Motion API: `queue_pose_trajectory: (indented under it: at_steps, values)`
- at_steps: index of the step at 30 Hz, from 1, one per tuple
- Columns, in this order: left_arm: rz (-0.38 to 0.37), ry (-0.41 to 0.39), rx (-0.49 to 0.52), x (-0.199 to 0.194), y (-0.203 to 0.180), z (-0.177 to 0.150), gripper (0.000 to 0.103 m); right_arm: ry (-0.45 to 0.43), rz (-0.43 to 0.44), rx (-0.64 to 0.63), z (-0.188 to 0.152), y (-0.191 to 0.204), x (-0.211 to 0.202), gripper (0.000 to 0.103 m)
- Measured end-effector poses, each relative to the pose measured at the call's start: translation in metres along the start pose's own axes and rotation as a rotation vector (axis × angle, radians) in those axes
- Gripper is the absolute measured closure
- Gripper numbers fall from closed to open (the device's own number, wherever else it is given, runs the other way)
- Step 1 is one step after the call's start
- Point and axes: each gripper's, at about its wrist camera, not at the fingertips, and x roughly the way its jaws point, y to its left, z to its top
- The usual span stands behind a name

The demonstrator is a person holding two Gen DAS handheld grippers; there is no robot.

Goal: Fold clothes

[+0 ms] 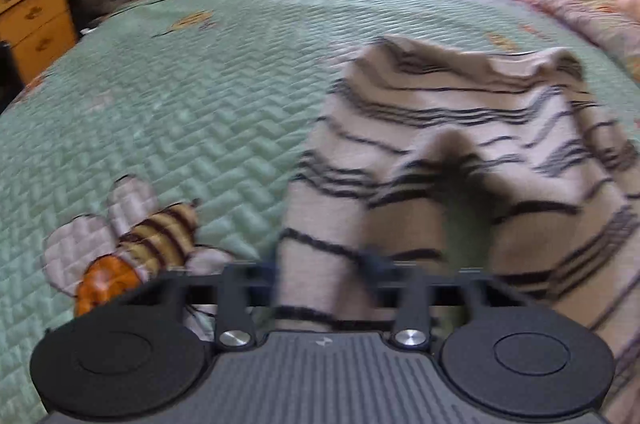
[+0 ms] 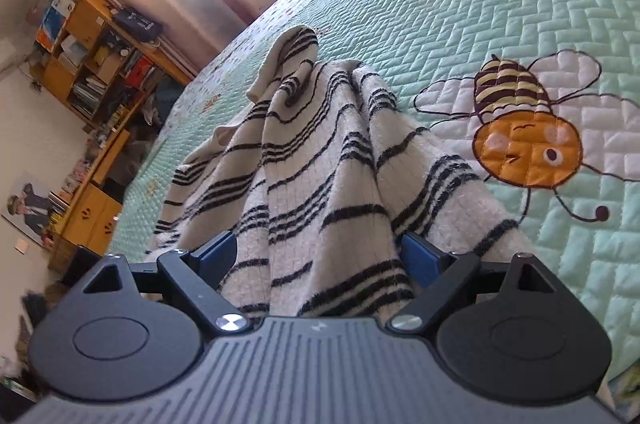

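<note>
— Where's the sweater lying from you?

— The striped sweater runs straight ahead of both my tools. In the right wrist view it climbs from bottom centre, between my fingers, toward the upper middle of the frame, draped in ridges over the green quilted bed; the bee patch sits just beside it at right. My right hand-held gripper has a bunch of the knit between its blue pads, which stand fairly apart on the thick fold.

— And the left?

— My left hand-held gripper is blurred; cloth passes between the fingers at lower centre, and the sweater spreads to the right half of the frame. I judge it gripped, but I cannot tell for sure.

— Which is nearer? Any containers?

— Both sit at a sweater edge; neither is clearly nearer. No baskets here, only shelves at left, holding books.
</note>
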Motion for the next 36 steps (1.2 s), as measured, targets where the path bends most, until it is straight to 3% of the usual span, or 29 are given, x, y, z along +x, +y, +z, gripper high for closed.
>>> queue_pose_trajectory:
  at_steps: [7, 12, 15, 19, 20, 22, 23, 25, 27, 28, 30, 32, 36]
  values:
    - [0.131, -0.084, 0.072, -0.025, -0.022, -0.002, 0.097, -0.017, -0.014, -0.028, -0.003, 0.005, -0.008, 0.013]
    - [0.236, -0.278, 0.065, -0.061, -0.014, 0.045, 0.097, -0.036, -0.041, -0.041, -0.003, 0.004, -0.017, 0.013]
    - [0.286, -0.359, 0.000, -0.074, 0.004, 0.082, 0.097, -0.046, -0.039, -0.033, -0.002, 0.003, -0.020, 0.013]
    - [0.395, -0.304, -0.082, -0.054, 0.030, 0.100, 0.095, -0.054, -0.024, -0.038, -0.002, 0.006, -0.021, 0.013]
    - [0.388, -0.253, -0.125, -0.045, 0.038, 0.097, 0.094, -0.051, -0.018, -0.040, -0.003, 0.005, -0.020, 0.013]
    - [0.346, -0.139, -0.186, -0.026, 0.049, 0.079, 0.088, -0.035, -0.011, -0.040, -0.004, 0.004, -0.015, 0.013]
    - [0.338, -0.100, -0.207, -0.019, 0.052, 0.065, 0.080, -0.028, -0.011, -0.041, -0.004, 0.004, -0.014, 0.013]
    - [0.337, -0.059, -0.250, -0.015, 0.058, 0.037, 0.069, -0.017, -0.012, -0.043, -0.004, 0.002, -0.010, 0.013]
    - [0.351, -0.052, -0.298, -0.019, 0.068, 0.016, 0.028, -0.011, -0.014, -0.044, -0.002, 0.000, -0.008, 0.013]
    - [0.354, -0.062, -0.323, -0.024, 0.072, 0.011, 0.021, -0.011, -0.016, -0.045, -0.001, -0.001, -0.008, 0.013]
    - [0.358, -0.086, -0.374, -0.036, 0.079, 0.003, 0.018, -0.017, -0.018, -0.047, 0.001, -0.001, -0.009, 0.013]
    - [0.304, -0.111, -0.393, -0.049, 0.079, 0.001, 0.018, -0.020, -0.025, -0.050, 0.001, 0.000, -0.009, 0.013]
    - [0.222, -0.142, -0.281, -0.064, 0.053, -0.001, 0.013, 0.047, 0.007, -0.148, 0.002, 0.025, 0.004, 0.013]
